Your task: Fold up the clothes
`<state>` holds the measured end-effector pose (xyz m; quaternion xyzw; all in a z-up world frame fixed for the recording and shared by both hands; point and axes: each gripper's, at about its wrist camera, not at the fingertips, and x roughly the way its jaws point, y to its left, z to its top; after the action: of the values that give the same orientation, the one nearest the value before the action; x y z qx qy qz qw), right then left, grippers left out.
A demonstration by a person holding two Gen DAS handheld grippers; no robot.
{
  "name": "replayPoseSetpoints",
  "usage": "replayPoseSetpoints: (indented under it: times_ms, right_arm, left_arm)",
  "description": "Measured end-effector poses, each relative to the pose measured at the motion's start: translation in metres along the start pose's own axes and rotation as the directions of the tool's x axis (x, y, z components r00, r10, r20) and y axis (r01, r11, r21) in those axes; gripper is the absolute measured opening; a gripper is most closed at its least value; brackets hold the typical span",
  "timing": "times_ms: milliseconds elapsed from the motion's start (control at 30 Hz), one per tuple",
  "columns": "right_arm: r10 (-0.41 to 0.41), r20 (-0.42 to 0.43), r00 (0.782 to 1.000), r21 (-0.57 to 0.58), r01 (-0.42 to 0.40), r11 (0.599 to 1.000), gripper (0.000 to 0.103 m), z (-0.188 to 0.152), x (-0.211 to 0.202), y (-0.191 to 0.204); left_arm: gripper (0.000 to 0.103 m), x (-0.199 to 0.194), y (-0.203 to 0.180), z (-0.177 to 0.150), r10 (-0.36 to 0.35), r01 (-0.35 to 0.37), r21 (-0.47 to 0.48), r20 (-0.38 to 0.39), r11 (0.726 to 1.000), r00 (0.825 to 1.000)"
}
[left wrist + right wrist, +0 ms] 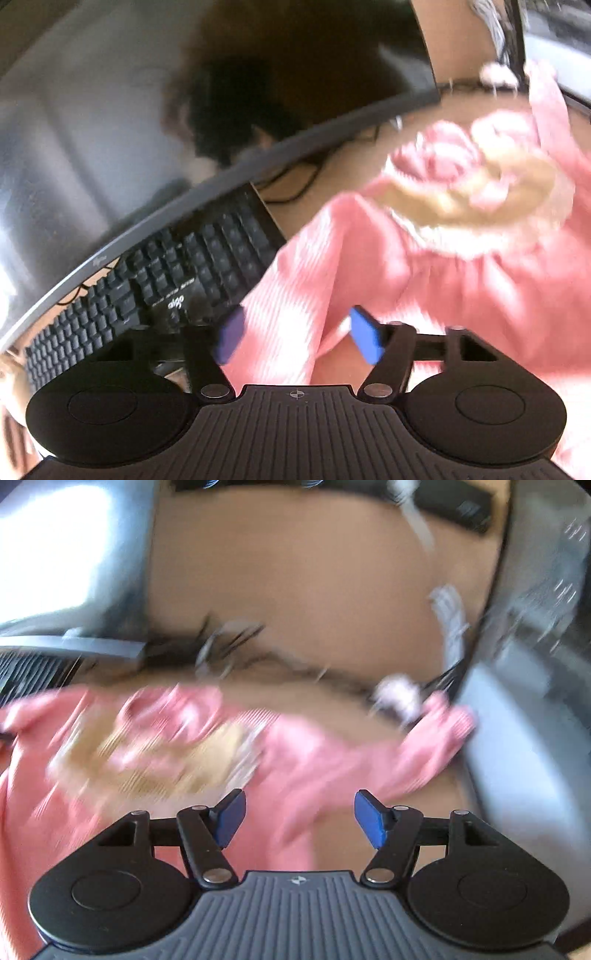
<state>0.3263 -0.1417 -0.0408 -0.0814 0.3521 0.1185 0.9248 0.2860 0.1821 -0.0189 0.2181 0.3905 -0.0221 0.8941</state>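
Note:
A pink ribbed garment (436, 266) with a beige patch near its collar (480, 195) lies crumpled on the tan desk. My left gripper (299, 336) is open, its blue pads either side of a hanging fold of the pink cloth, not closed on it. In the right wrist view the same pink garment (295, 746) spreads across the desk, blurred by motion, with one sleeve (439, 731) stretched to the right. My right gripper (299, 818) is open and empty just above the cloth.
A black keyboard (166, 280) and a curved monitor (147, 129) stand to the left of the garment. Black cables (229, 642) trail behind it. A grey object (517, 757) stands at the right. Bare tan desk (295, 572) lies beyond.

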Motion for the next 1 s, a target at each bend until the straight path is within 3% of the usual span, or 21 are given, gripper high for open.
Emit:
replayPoseSetpoints:
  times_ms: [33,133,200,267,333,400,467,500,533,633,733,767,867,933,1000]
  right_arm:
    - [0.026,-0.021,0.999,0.006,-0.026,1.000,0.066,-0.010,0.003,0.007]
    - [0.054,-0.062,0.997,-0.005,-0.054,0.999,0.066,-0.028,0.007,0.019]
    - [0.068,-0.087,0.994,-0.014,-0.069,0.998,0.066,-0.039,0.009,0.025]
    - [0.050,-0.102,0.994,-0.009,-0.051,0.999,0.066,-0.045,0.010,0.025]
    - [0.017,-0.102,0.995,0.005,-0.017,1.000,0.066,-0.048,0.006,0.021]
    - [-0.031,-0.084,0.996,0.027,0.033,0.999,0.066,-0.049,-0.007,0.014]
    - [-0.099,-0.072,0.992,0.044,0.102,0.994,0.066,-0.053,-0.022,0.008]
    - [-0.138,-0.069,0.988,0.047,0.141,0.989,0.066,-0.056,-0.030,0.004]
    - [-0.178,-0.068,0.982,0.048,0.182,0.982,0.066,-0.060,-0.038,0.001]
    - [-0.232,-0.093,0.968,0.049,0.237,0.970,0.057,-0.071,-0.061,-0.008]
    - [-0.215,-0.107,0.971,0.038,0.221,0.975,0.055,-0.080,-0.082,-0.008]
    - [-0.172,-0.105,0.979,0.031,0.176,0.984,0.055,-0.081,-0.084,-0.004]
    - [0.007,-0.098,0.995,0.005,-0.006,1.000,0.055,-0.079,-0.083,0.016]
    - [0.127,-0.097,0.987,-0.013,-0.128,0.992,0.055,-0.078,-0.083,0.029]
    - [0.244,-0.097,0.965,-0.031,-0.248,0.968,0.055,-0.077,-0.083,0.042]
  left_arm:
    - [0.056,0.000,-0.001,-0.003,0.001,-0.001,0.018,-0.008,1.000,1.000]
    - [0.009,0.004,0.002,-0.004,0.068,-0.067,0.096,-0.010,0.993,0.998]
    - [0.012,0.009,0.015,0.007,0.176,-0.178,0.083,0.022,0.981,0.984]
    - [0.014,0.007,0.039,0.017,0.272,-0.272,-0.017,0.033,0.962,0.962]
    - [0.020,-0.006,0.056,0.023,0.291,-0.283,-0.117,0.054,0.952,0.955]
    - [0.045,-0.028,0.058,0.023,0.129,-0.104,-0.201,0.113,0.974,0.985]
    - [0.055,-0.049,0.058,0.023,-0.036,0.084,-0.268,0.180,0.960,0.983]
    - [0.056,-0.051,0.049,0.019,-0.143,0.194,-0.275,0.194,0.942,0.971]
    - [0.057,-0.054,0.040,0.015,-0.248,0.301,-0.281,0.208,0.911,0.946]
    - [0.057,-0.046,0.005,-0.007,-0.512,0.547,-0.298,0.191,0.782,0.837]
    - [0.054,-0.046,-0.021,-0.035,-0.582,0.589,-0.313,0.127,0.745,0.803]
    - [0.053,-0.046,-0.029,-0.044,-0.597,0.597,-0.319,0.108,0.736,0.795]
    - [0.053,-0.060,-0.029,-0.062,-0.535,0.528,-0.354,0.087,0.772,0.840]
    - [0.054,-0.069,-0.029,-0.073,-0.490,0.478,-0.374,0.070,0.795,0.869]
    - [0.052,-0.076,-0.033,-0.080,-0.418,0.402,-0.392,0.047,0.828,0.907]
